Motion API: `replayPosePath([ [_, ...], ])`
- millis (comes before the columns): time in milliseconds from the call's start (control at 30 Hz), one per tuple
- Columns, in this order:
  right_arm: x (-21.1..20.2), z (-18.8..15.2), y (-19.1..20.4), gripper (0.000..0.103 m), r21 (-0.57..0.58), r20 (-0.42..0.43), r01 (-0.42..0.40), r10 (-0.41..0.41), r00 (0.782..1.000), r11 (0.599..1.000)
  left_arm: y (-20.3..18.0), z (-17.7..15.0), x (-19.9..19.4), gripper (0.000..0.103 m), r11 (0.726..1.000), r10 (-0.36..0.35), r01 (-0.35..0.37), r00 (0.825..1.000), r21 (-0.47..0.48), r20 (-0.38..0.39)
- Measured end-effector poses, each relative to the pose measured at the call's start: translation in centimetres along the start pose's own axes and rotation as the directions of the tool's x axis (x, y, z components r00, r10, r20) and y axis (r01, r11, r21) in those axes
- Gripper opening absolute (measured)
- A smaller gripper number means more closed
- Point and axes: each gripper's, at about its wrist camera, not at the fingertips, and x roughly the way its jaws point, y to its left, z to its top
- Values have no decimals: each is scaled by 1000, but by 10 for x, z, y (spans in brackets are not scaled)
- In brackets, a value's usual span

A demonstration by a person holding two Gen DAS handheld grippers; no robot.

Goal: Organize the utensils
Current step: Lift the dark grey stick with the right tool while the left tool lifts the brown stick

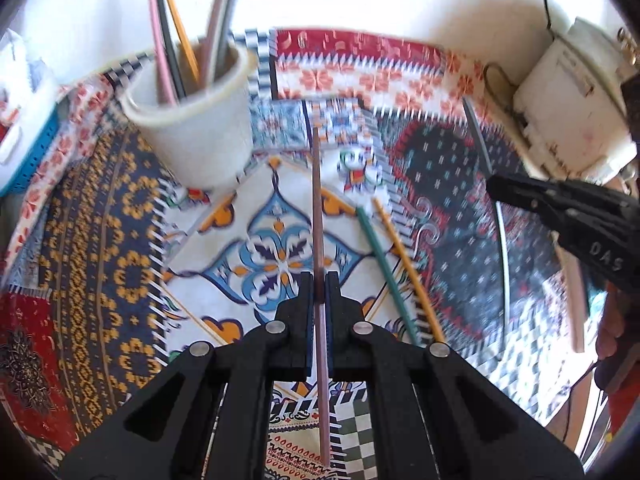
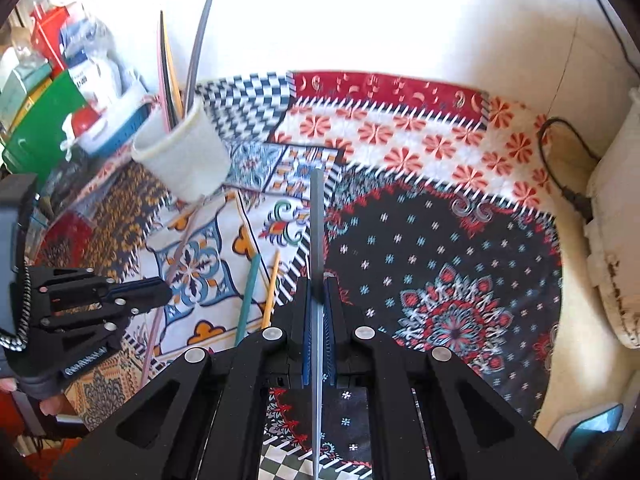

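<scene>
Patchwork cloth: a table is covered by it, in red, navy, white and orange printed panels; the same cloth is seen in the right wrist view.
White cup: it is stood on the cloth toward the far left, and several long sticks are held upright in it, pink, dark, orange and grey among them; in the right wrist view the cup appears tilted by the lens.
Left hand-held gripper: it is clenched on a pink-brown stick, which is pinched between the blue pads and pointed forward above the blue floral panel, its far tip near the cup's right side. Seen from the right wrist view, this hand-held gripper is at the left edge with the pink stick slanting through it.
Right hand-held gripper: it is clenched on a grey stick, which is held straight ahead above the border between the white and black panels. In the left wrist view it is seen at the right, with the grey stick rising from its tip.
Green stick: it is laid flat on the cloth just right of the left hand-held gripper, also seen at.
Orange stick: it is laid just beside the green one, nearly parallel, also seen at.
White box: it is placed at the far right edge, with a black cable beside it.
Blue basket: it is set behind the cup, with packages in and around it.
</scene>
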Motion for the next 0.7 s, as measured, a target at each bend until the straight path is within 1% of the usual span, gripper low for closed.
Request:
replayPosePath([
  [133, -17, 4, -2, 5, -5, 43, 7, -6, 999, 1000, 5, 6, -27, 3, 1000, -10, 11, 998, -24, 65],
  [300, -35, 9, -2, 5, 2, 90, 2, -2, 996, 1000, 10, 19, -53, 3, 999, -10, 15, 991, -40, 135],
  [333, -38, 10, -2, 5, 2, 99, 2, -2, 995, 1000, 4, 23, -53, 3, 999, -7, 14, 989, -43, 146],
  [400, -44, 13, -1, 5, 4, 117, 1, -1, 993, 1000, 6, 26, -63, 3, 999, -5, 13, 986, -47, 169],
  [700, -70, 22, 6, 5, 4, 199, -12, 11, 980, 1000, 4, 35, -85, 3, 999, -5, 16, 971, -47, 240],
])
